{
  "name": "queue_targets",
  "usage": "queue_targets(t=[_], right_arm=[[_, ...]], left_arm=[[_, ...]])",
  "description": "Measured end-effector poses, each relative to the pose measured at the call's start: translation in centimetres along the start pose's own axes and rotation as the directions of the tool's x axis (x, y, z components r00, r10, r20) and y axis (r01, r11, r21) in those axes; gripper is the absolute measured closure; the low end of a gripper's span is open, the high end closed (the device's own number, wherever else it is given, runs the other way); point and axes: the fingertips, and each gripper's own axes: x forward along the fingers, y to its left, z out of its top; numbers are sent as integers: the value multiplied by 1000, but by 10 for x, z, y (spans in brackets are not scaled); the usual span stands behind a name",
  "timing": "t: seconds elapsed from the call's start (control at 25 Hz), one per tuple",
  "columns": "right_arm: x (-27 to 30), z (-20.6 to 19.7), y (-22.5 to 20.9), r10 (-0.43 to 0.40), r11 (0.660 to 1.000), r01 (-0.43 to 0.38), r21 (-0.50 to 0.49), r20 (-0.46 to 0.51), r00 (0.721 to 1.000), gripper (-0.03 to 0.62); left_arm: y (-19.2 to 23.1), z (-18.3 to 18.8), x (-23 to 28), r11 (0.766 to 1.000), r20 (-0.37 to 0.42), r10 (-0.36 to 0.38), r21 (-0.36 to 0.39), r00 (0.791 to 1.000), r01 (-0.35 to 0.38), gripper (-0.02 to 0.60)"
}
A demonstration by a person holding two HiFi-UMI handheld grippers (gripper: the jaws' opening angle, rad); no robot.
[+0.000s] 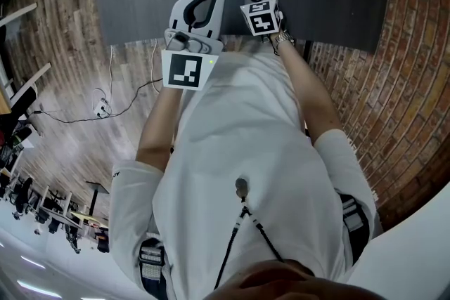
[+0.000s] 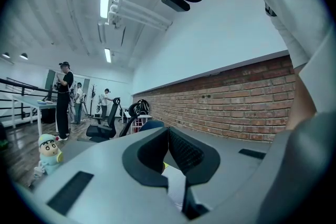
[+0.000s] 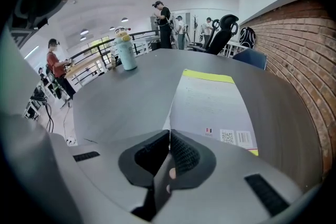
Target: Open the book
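The right gripper (image 3: 169,131) has its jaws pressed together, tilted down at the table (image 3: 121,102), and their tips meet right at the near left corner of the book (image 3: 210,102). The cover's left edge runs straight into the tips, so the pinch looks to be on that corner, though how much cover is caught is hard to see. The book lies flat and closed, back cover up, a yellow band at its far end, well apart from the bottle (image 3: 125,55) at the far left of the table. The left gripper (image 2: 168,131) is also closed, on nothing, held level above the table edge and looking out into the room. The step in hand seems to be lifting the cover. To do it well, the lift should be slow at first, to check that only the cover comes up and not the whole book. The corner should then swing in an arc toward the spine on the right, not straight up, so the thin sheet does not crease or slip out. If the book starts to slide, the free left gripper could press down on its lower pages.
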Motion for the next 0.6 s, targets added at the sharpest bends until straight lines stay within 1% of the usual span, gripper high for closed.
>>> queue_targets(t=[0.24,0.6], right_arm=[[-9,4,-2,41,999,-41,-1,21,999,556],[-21,9,-13,94,995,-93,-29,36,995,556]], left_arm=[[-12,3,3,1000,5,24,7,1000,-24,558],[-27,8,15,997,17,75,13,997,-75,558]])
